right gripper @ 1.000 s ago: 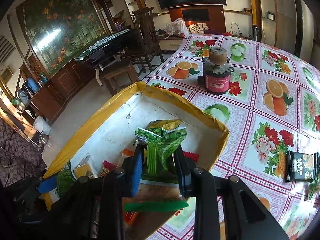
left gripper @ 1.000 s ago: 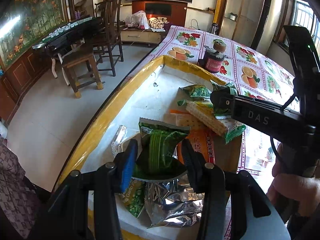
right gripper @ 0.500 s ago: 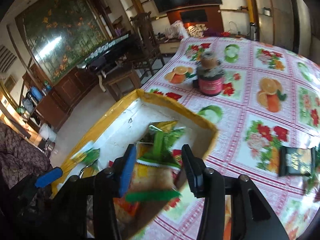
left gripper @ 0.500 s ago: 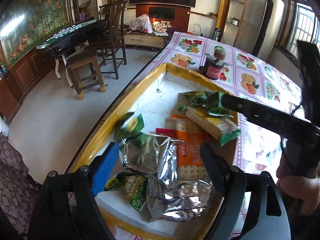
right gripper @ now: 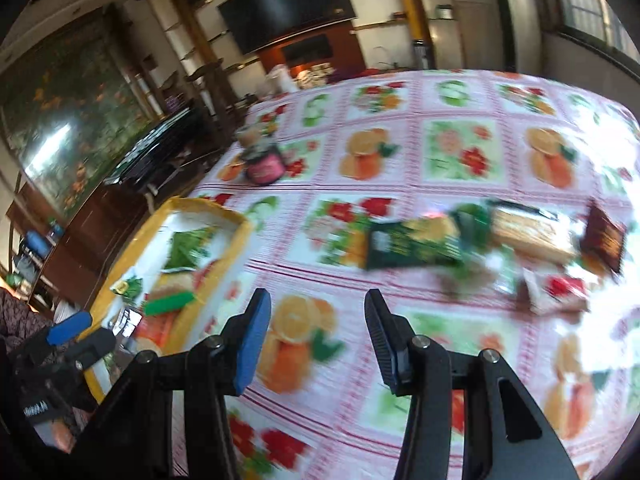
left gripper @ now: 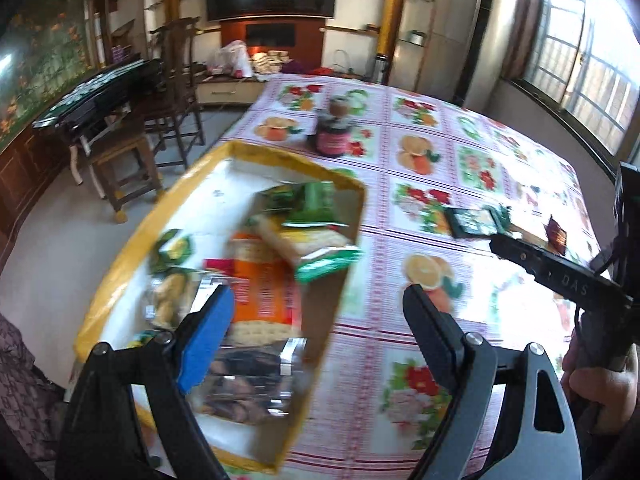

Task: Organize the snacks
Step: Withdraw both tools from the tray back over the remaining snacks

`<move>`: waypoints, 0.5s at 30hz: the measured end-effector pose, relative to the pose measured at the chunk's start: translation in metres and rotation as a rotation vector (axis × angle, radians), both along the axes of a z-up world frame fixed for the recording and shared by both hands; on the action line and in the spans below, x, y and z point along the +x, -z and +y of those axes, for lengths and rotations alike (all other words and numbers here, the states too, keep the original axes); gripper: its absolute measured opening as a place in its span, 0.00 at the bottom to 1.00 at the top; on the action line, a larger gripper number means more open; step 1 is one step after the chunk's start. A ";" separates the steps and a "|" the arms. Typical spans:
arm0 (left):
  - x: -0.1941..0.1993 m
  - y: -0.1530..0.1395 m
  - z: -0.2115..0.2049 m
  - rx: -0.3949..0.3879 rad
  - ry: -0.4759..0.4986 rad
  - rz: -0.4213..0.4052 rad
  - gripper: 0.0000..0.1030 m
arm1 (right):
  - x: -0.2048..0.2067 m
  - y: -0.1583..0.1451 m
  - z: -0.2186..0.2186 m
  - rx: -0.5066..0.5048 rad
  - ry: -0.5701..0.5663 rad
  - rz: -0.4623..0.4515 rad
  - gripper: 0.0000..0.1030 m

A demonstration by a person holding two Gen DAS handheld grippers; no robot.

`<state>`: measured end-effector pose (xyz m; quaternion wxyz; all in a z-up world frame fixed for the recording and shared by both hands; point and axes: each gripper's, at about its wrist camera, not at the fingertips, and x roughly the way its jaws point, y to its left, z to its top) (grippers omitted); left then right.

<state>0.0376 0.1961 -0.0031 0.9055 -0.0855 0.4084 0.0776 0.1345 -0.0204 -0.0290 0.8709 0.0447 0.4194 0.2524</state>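
A yellow-rimmed white box (left gripper: 120, 248) holds several snack packs: an orange cracker pack (left gripper: 260, 300), green packs (left gripper: 312, 204) and a silver foil pack (left gripper: 248, 380). My left gripper (left gripper: 316, 328) is open and empty above the box's near right edge. My right gripper (right gripper: 316, 340) is open and empty over the bare tablecloth, right of the box (right gripper: 240, 224). Loose snacks lie ahead of it: a dark green pack (right gripper: 412, 244), a cracker pack (right gripper: 528, 236) and a brown pack (right gripper: 604, 236). The dark green pack (left gripper: 476, 222) also shows in the left wrist view.
A red jar (left gripper: 332, 140) with a brown lid stands on the floral tablecloth (left gripper: 440, 152) beyond the box. The right gripper's body and the holding hand (left gripper: 592, 376) are at the right of the left wrist view. Chairs and a dark table stand left of the table.
Both grippers opened and let their green packs drop into the box. Both then swung right, away from the box; the right gripper now faces the loose snacks on the table.
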 end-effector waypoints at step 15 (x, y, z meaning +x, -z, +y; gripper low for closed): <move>0.050 0.007 -0.095 0.031 0.229 0.048 0.84 | -0.002 0.013 -0.126 -0.035 0.213 0.012 0.47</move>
